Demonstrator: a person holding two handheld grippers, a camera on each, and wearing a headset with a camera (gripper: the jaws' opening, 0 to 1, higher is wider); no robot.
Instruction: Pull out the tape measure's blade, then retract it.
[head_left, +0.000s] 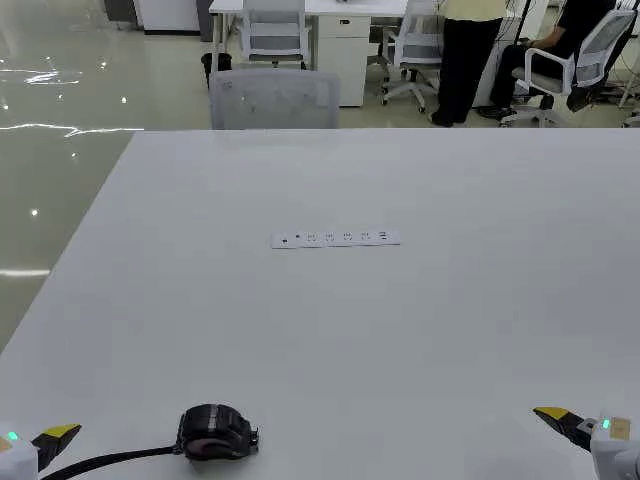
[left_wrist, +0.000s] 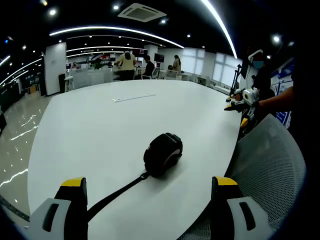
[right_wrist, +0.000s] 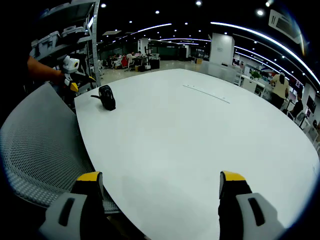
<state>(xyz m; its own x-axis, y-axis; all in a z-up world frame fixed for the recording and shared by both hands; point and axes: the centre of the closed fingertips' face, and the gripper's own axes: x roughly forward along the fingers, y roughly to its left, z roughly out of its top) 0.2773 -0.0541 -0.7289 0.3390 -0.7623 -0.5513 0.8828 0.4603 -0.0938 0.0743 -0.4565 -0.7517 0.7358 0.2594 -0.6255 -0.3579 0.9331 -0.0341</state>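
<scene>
**Stage of the task.** The tape measure (head_left: 215, 432), a black case, lies on its side on the white bench (head_left: 380, 340) close to the near edge, left of centre in the head view. No blade shows outside the case. A dark strip (head_left: 110, 462) trails from the case toward the near left corner. It is probably a wrist strap and not the blade, though the views are too coarse to be sure. On this evidence the pull-out appears not yet begun, and both the pull and the retraction remain to be done.

**Pose of the grippers.** The left gripper (left_wrist: 150, 182) is held low at the bench edge and points along the strap at the case, which lies near but apart from it. Its jaws stand wide apart and hold nothing. The right gripper (right_wrist: 160, 176) hovers at the near edge, well apart from the case on the person's right, and points across bare bench. Its jaws are likewise spread wide and empty. Neither gripper touches the tape measure.

**Surroundings.** A white power strip (head_left: 335, 238) sits flush at mid-bench, well beyond the work.
</scene>
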